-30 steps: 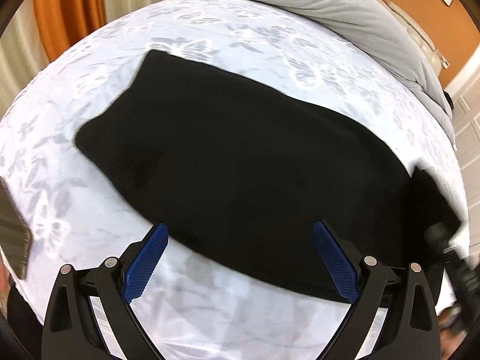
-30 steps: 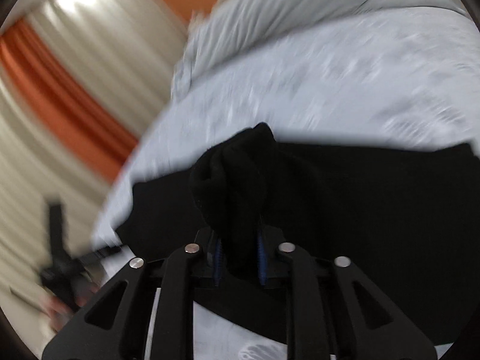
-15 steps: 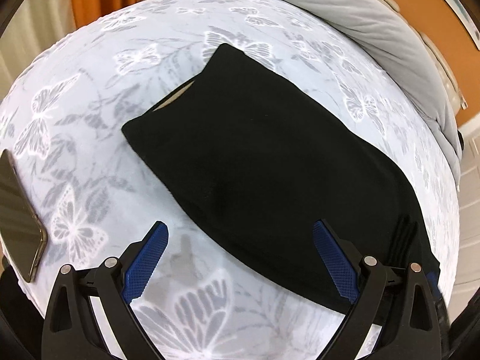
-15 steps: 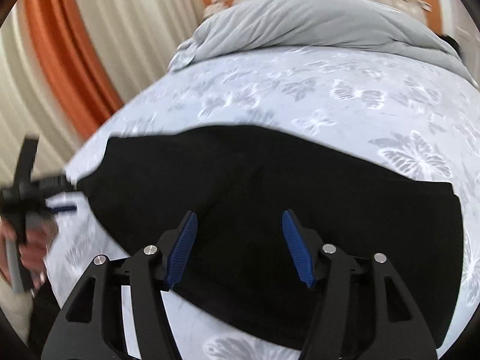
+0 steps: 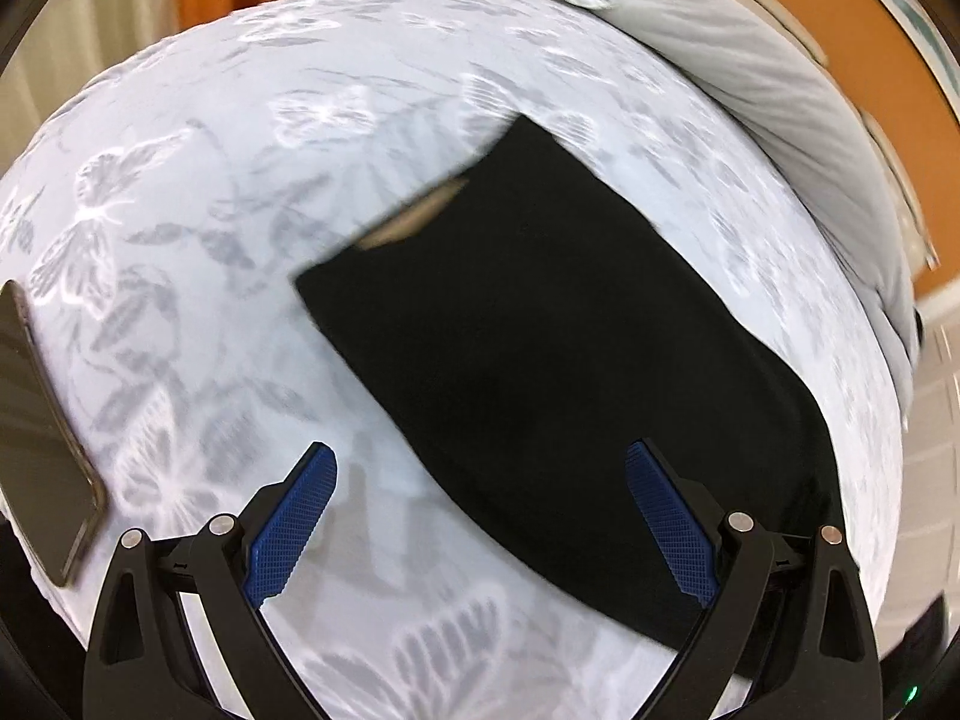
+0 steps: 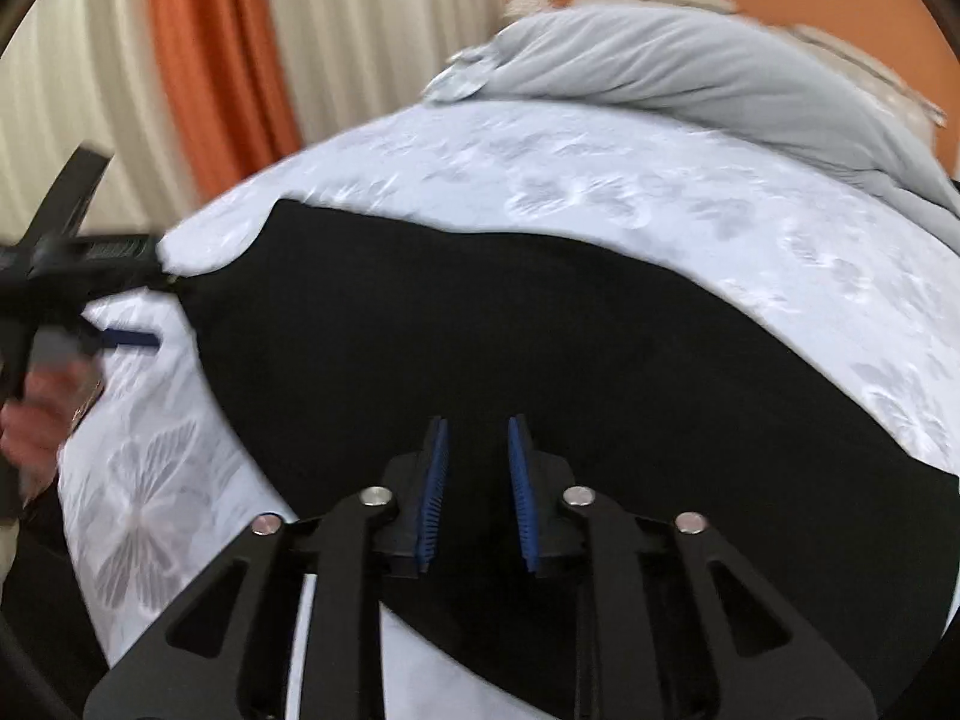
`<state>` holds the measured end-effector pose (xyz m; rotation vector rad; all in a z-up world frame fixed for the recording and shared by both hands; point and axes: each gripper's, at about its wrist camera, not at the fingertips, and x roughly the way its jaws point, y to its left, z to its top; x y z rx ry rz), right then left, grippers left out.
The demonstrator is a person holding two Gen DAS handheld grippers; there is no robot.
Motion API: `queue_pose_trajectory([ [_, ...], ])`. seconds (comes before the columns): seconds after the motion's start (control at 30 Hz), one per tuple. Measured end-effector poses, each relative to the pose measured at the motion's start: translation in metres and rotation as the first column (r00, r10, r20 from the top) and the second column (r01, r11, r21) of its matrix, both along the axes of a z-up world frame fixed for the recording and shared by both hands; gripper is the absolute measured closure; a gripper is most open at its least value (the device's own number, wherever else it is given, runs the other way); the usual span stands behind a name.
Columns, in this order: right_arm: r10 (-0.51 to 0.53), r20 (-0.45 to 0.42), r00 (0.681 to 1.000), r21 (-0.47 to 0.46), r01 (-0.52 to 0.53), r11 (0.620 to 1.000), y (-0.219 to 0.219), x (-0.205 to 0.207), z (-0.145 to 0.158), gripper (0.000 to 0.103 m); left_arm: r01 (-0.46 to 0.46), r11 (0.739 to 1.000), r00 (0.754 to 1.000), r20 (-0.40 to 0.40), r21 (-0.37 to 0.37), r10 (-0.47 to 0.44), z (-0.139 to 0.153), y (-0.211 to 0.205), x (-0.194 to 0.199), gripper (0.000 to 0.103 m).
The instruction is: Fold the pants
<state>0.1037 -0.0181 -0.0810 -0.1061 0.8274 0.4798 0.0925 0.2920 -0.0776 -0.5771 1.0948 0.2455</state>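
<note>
Between folds, by the look of it. Black pants [image 5: 570, 372] lying flat as a folded band on the butterfly-print bedspread [image 5: 210, 240], waistband end nearest the phone [image 5: 42, 450] at the bed edge. Left gripper [image 5: 480, 516] spread wide, empty, hovering over the near hem. Right gripper [image 6: 477, 480] just narrowed to a small gap above the cloth, pinching nothing. Next move likely: lower both onto one end, pinch the corners, carry them over the other end.
</note>
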Motion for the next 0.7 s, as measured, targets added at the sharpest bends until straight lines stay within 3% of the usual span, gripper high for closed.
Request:
queue_pose_trajectory([
  [0.1,-0.061,-0.015,0.998,0.041,0.062,0.997,-0.017,0.002,0.006,0.059,-0.098,0.993,0.994,-0.051,-0.067,0.095,-0.019,0.022,0.003,0.008],
  [0.17,-0.138,-0.023,0.99,0.065,0.139,0.988,-0.044,0.005,0.023,0.037,-0.147,0.982,0.988,-0.057,-0.118,0.141,-0.023,0.03,0.001,0.008],
  [0.2,-0.211,-0.01,0.977,0.066,0.211,0.975,-0.067,0.006,0.034,0.02,-0.167,0.977,0.986,-0.049,-0.13,0.162,-0.019,0.031,0.0,0.008],
  [0.23,-0.297,0.016,0.955,0.072,0.295,0.953,-0.097,0.004,0.047,0.014,-0.17,0.975,0.985,-0.043,-0.14,0.166,-0.017,0.031,-0.001,0.008],
  [0.33,-0.484,0.01,0.875,0.064,0.482,0.874,-0.187,-0.006,0.059,0.014,-0.148,0.976,0.989,-0.025,-0.16,0.146,-0.01,0.024,-0.003,0.008],
  [0.43,-0.595,-0.175,0.784,0.084,0.614,0.784,-0.271,-0.013,0.035,0.014,-0.133,0.98,0.991,-0.031,-0.145,0.13,-0.013,0.016,0.001,0.008],
  [0.5,-0.584,-0.308,0.751,0.144,0.644,0.751,-0.302,-0.017,0.012,0.014,-0.151,0.975,0.988,-0.046,-0.162,0.145,-0.019,0.015,-0.001,0.008],
  [0.6,-0.487,-0.438,0.756,0.231,0.618,0.752,-0.31,-0.025,-0.021,0.014,-0.178,0.967,0.984,-0.026,-0.183,0.176,-0.018,0.016,-0.005,0.006],
  [0.67,-0.411,-0.463,0.785,0.266,0.565,0.781,-0.295,-0.027,-0.033,0.014,-0.191,0.963,0.981,-0.019,-0.189,0.191,-0.02,0.018,-0.006,0.006],
  [0.7,-0.396,-0.447,0.802,0.261,0.54,0.8,-0.285,-0.027,-0.035,0.02,-0.197,0.963,0.98,-0.015,-0.186,0.197,-0.02,0.018,-0.005,0.006],
])
